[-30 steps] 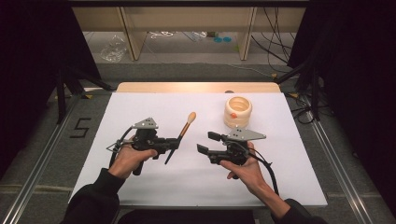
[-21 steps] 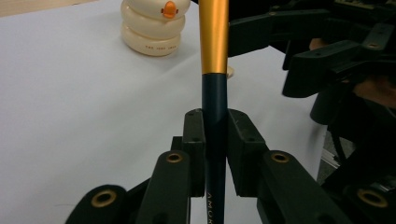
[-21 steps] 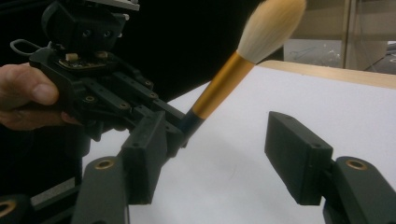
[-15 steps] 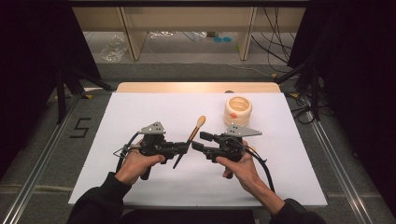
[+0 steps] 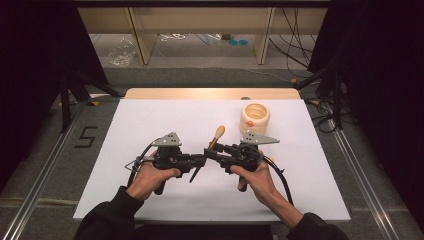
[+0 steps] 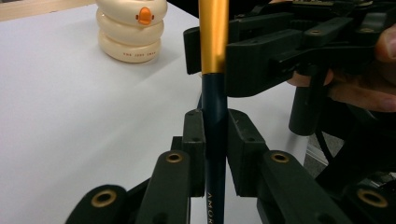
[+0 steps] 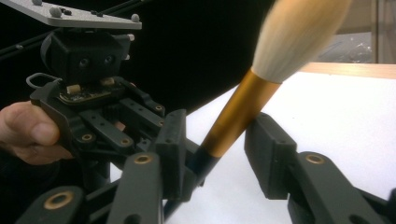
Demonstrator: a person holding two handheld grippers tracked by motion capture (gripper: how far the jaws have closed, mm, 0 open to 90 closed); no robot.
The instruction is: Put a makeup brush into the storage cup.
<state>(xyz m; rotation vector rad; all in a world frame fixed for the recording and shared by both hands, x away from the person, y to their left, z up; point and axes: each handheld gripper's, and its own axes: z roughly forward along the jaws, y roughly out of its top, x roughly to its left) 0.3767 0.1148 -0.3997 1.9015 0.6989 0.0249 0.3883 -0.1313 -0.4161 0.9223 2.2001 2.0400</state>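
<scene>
Laboratory recording station: a white-topped table [image 5: 150, 125] enclosed by black curtains [image 5: 35, 65], flanked by metal floor rails [image 5: 40, 185], with loose cables [image 5: 295, 45] on the floor and a taped numeral 5 [image 5: 86, 136] marking the position

Your left gripper [image 6: 215, 154] and right gripper [image 7: 215, 163] are matt black plastic with brass-coloured rivets. The brush [image 7: 243, 107] you hold has a glossy dark handle, a satin gold metal-looking ferrule and soft pale bristles. The cream ringed plastic-looking holder [image 6: 131, 29] looks smooth and slightly glossy; the white tabletop [image 5: 165, 120] is matt.
</scene>
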